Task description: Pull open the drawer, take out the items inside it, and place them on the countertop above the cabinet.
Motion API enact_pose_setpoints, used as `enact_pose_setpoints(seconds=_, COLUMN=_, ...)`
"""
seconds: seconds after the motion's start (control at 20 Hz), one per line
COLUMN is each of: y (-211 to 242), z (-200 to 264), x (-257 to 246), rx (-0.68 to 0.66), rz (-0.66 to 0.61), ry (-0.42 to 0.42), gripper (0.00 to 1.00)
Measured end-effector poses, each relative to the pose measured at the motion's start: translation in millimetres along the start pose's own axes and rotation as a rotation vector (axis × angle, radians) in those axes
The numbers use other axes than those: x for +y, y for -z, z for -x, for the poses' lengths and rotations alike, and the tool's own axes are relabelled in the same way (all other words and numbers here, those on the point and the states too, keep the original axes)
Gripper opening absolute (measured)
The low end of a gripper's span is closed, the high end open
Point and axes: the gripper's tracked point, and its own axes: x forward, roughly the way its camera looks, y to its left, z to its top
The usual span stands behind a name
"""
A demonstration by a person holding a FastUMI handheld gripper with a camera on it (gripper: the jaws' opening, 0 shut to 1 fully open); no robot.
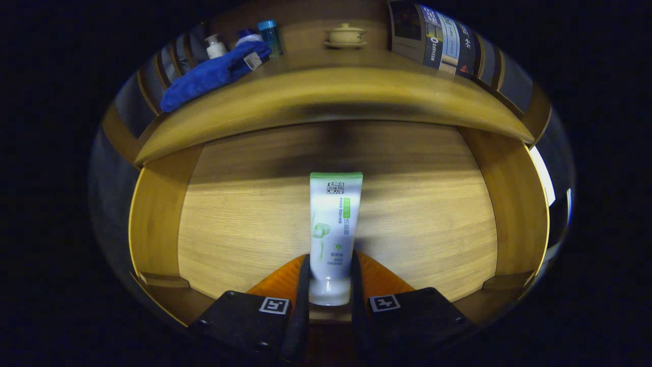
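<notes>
Drawer: the drawer (153, 224) is pulled open, its wooden floor and side walls in plain sight below the counter (326, 97).
Tube: a white and green tube (333, 229) lies inside the drawer, on the drawer floor or just above it; I cannot tell which.
Tube direction: its long axis runs straight away from the gripper (329, 285), cap end toward the gripper, flat crimped end pointing to the back of the drawer.
Jaws: closed onto the tube's cap end, one on each side, both pressing its sides as far as can be seen.
Done: opening the drawer looks finished, and the tube is gripped.
Left: lifting the tube out and setting it on the counter above; no other item is visible in the drawer.
Counter: a blue cloth (214, 76), a few bottles (215, 47), a lidded cup on a saucer (346, 35) and books (438, 41) sit there.
</notes>
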Motion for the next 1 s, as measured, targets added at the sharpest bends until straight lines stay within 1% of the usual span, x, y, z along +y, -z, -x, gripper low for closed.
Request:
enact_pose_setpoints(seconds=0.15, y=-0.7, z=15.4, x=-0.3, rx=-0.006, rz=0.073, ry=-0.035, gripper=0.43)
enact_pose_setpoints(seconds=0.25, y=-5.2, z=24.7, x=-1.8, rx=-0.016, rz=0.088, ry=-0.075, gripper=0.44)
enact_pose_setpoints(seconds=0.35, y=-9.7, z=39.1, x=-5.3, rx=-0.05, rz=0.119, ry=-0.11, gripper=0.43)
enact_pose_setpoints(seconds=0.45, y=-17.8, z=58.5, x=2.0, rx=-0.092, rz=0.144, ry=-0.133, gripper=0.43)
enact_pose_setpoints(seconds=0.55, y=-42.6, z=75.7, x=8.6, rx=-0.15, rz=0.123, ry=-0.155, gripper=0.43)
enact_pose_setpoints(seconds=0.65, y=-81.0, z=93.6, x=13.6, rx=-0.224, rz=0.088, ry=-0.169, gripper=0.43)
enact_pose_setpoints(seconds=0.75, y=-121.1, z=97.1, x=12.2, rx=-0.275, rz=0.071, ry=-0.175, gripper=0.43)
enact_pose_setpoints(seconds=0.9, y=-170.7, z=86.4, x=3.2, rx=-0.325, rz=0.031, ry=-0.139, gripper=0.43)
enact_pose_setpoints(seconds=1.0, y=-190.0, z=73.9, x=-2.8, rx=-0.328, rz=0.006, ry=-0.105, gripper=0.43)
